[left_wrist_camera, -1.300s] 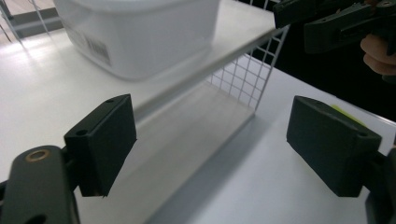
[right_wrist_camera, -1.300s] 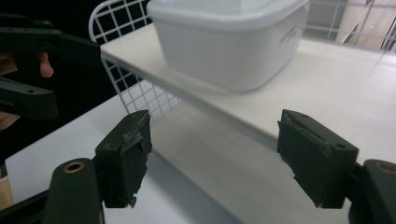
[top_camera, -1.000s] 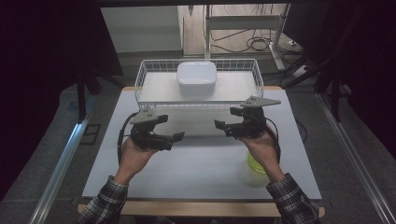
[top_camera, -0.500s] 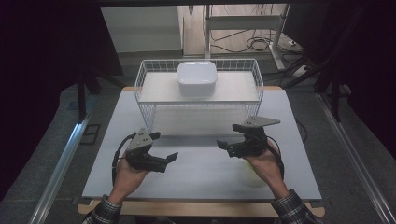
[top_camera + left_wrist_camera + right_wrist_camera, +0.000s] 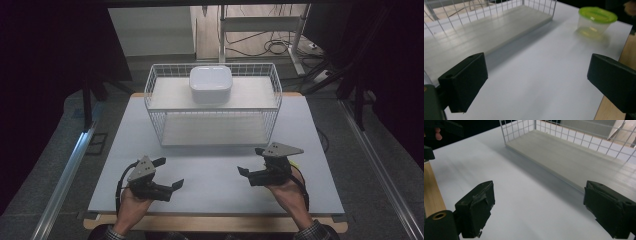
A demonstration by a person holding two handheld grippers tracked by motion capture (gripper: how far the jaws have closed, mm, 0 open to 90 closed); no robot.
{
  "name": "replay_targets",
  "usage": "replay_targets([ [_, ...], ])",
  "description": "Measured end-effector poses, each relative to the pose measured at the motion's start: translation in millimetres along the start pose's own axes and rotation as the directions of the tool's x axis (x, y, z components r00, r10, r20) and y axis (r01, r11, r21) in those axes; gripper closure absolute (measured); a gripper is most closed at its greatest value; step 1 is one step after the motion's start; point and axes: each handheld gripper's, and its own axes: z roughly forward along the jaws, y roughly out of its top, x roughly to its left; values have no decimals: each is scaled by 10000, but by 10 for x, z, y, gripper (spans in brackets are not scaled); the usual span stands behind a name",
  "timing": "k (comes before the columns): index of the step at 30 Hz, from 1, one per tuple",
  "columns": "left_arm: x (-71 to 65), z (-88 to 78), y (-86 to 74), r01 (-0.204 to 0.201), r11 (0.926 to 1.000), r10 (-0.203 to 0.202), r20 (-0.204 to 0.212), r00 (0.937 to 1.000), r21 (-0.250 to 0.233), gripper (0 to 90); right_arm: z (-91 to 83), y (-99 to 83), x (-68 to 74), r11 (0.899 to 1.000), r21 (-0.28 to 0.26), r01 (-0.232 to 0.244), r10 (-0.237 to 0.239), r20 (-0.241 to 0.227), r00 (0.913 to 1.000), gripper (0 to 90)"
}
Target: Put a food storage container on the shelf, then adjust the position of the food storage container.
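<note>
The lidded container is a small clear tub with a bright green lid, seated flat and seemingly closed; it appears empty, though its wall is blurred; it stands upright on the white table near the person's right edge, just behind the right gripper, well apart from the wire rack; in the high view only a yellow-green sliver of it shows past that gripper.

Right gripper: tongs spread wide, having just been opening; nothing between them; in its own view they point across bare table toward the rack's lower shelf, not at the tub.

Left gripper: tongs likewise spread, just been opening, nothing between; its own view looks across the table with the tub beyond the far jaw.

Judgement: the step in hand is an approach or resting stance, with no grasp begun; both hands sit low near the front edge. The next move, if the tub is the object, calls for the right gripper to turn toward it and straddle its wall below the lid; a light tub may slide or tip if nudged first.

Beyond: a white box sits on the rack's upper shelf, untouched.
</note>
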Motion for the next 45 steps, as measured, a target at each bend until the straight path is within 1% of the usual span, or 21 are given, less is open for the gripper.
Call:
replay_targets([
  [1,0,0,0,0,10000,0,0,10000,0,23,0,-21,-2,10000,30,-32,32,-2,10000,103],
  [2,-17,30,-34,-113,9996,116,-86,9999,267,22,0,-41,-3,9999,75,-96,96,-14,10000,103],
  [4,-43,44,-37,-341,9984,350,-207,9992,458,22,5,-79,-15,9996,228,-177,177,11,9998,99],
  [8,-84,44,-15,-687,9959,714,-446,9965,587,22,-4,-125,-43,9979,469,-436,430,139,9990,56],
  [13,-49,52,-44,-557,9949,606,-565,9966,840,21,-81,-152,-79,9957,549,-752,730,408,9965,52],
  [15,-39,46,-52,-523,9949,580,-655,9962,863,22,-123,-176,-106,9941,767,-765,712,686,9951,143],
  [18,-41,43,-55,-553,9943,620,-731,9954,912,23,-207,-232,-186,9902,982,-992,889,1037,9906,351],
  [22,-56,64,-64,-684,9925,759,-728,9945,1012,24,-342,-309,-326,9856,1120,-1263,1119,1266,9856,606],
  [23,-60,67,-65,-752,9921,826,-710,9941,1009,24,-381,-322,-356,9847,1142,-1314,1160,1323,9844,655],
  [24,-60,67,-65,-752,9921,826,-710,9941,1009,24,-381,-322,-356,9847,1142,-1314,1160,1323,9844,655],
  [25,-67,66,-64,-816,9922,882,-687,9937,940,24,-466,-345,-398,9839,1098,-1412,1226,1605,9794,771],
  [28,-72,59,-60,-822,9933,878,-672,9939,818,24,-594,-380,-453,9833,1080,-1465,1202,2186,9684,892],
  [32,-69,63,-63,-811,9933,869,-689,9938,829,23,-740,-454,-551,9780,1083,-1783,1386,3013,9434,895],
  [33,-69,63,-63,-811,9933,869,-689,9938,829,24,-740,-454,-551,9780,1083,-1783,1386,3013,9434,895],
  [34,-69,67,-65,-823,9928,885,-700,9936,871,23,-807,-495,-602,9739,1076,-1996,1528,3392,9282,895],
  [35,-69,67,-65,-823,9928,885,-700,9936,871,23,-807,-495,-602,9739,1076,-1996,1528,3392,9282,895],
  [36,-69,71,-65,-843,9923,907,-699,9934,909,24,-865,-538,-643,9688,1044,-2248,1728,3660,9144,895],
  [37,-71,75,-66,-854,9920,922,-720,9931,930,24,-865,-538,-643,9688,1044,-2248,1728,3660,9144,895],
  [38,-76,81,-68,-876,9914,948,-724,9929,977,24,-898,-588,-668,9640,1105,-2419,1822,3879,9035,894],
  [42,-82,89,-67,-920,9906,996,-737,9923,1011,24,-935,-679,-692,9559,1251,-2656,1958,4024,8943,894],
  [45,-86,97,-69,-937,9900,1015,-706,9923,1055,24,-939,-720,-692,9517,1344,-2760,2024,4014,8933,893],
])
